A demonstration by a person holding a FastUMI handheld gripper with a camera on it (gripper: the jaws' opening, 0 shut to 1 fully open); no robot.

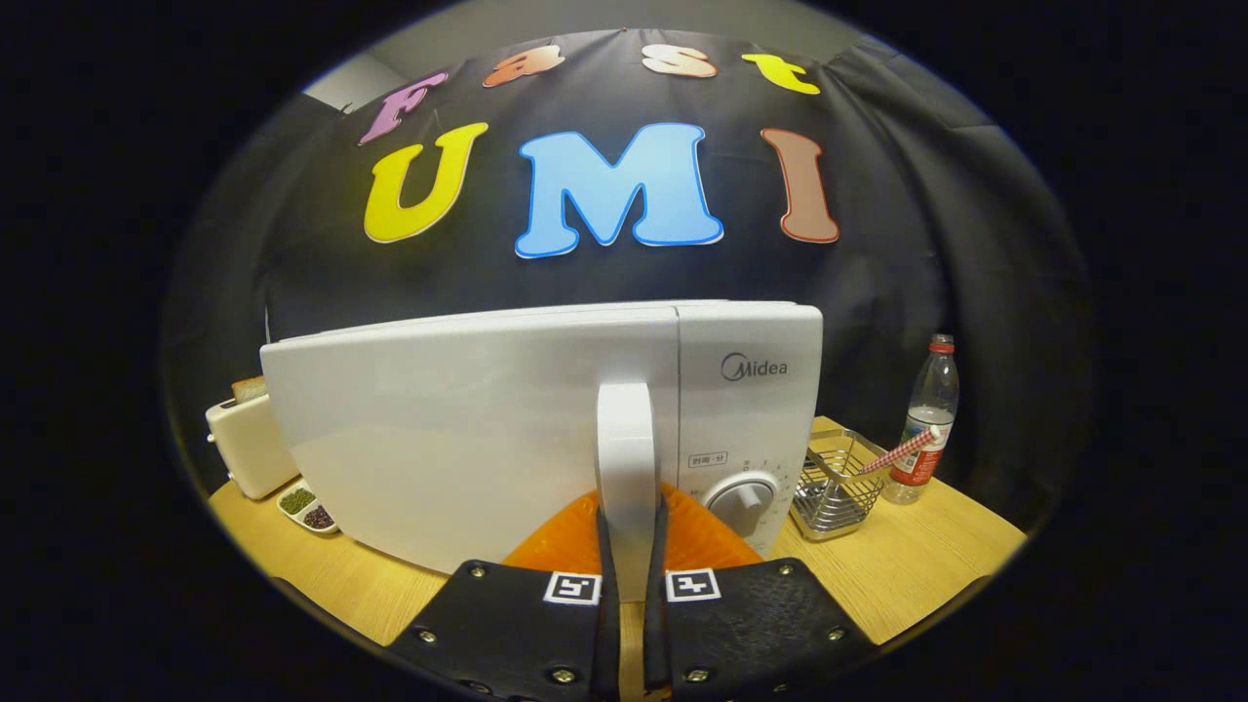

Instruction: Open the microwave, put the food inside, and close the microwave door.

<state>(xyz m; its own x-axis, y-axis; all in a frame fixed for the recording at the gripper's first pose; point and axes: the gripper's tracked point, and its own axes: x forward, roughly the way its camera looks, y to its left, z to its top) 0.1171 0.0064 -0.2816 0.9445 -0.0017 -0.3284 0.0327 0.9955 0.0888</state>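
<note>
- White plastic makes up the microwave (468, 429), which stands on a wooden table (907, 575) in front of the booth's black cloth wall.
- Its door (439, 439) has a vertical handle (626, 468) near the edge that meets the control panel (746, 390), where a round dial (743, 502) sits low down.
- The gripper (630, 570) is closed narrow on that handle: one finger lies on each side of the bar, and both appear to press against it.
- The door's left edge seems to stand forward of the cabinet, so it looks partly swung out; the fisheye bend makes the angle hard to judge.
- No food for the oven can be picked out for certain; a small dish (307, 507) with dark and green contents lies just left of the microwave, beside a toaster (249, 444) with bread in its slot.
- To the right are a wire basket (834, 492) and a plastic bottle (926, 419), well apart from the fingers.
- Judged step: opening the door, the first part of the task.
- The next move calls for a steady pull along the hinge's arc, keeping the grip square so the handle does not slip out, then a release once the cavity is wide open.
</note>
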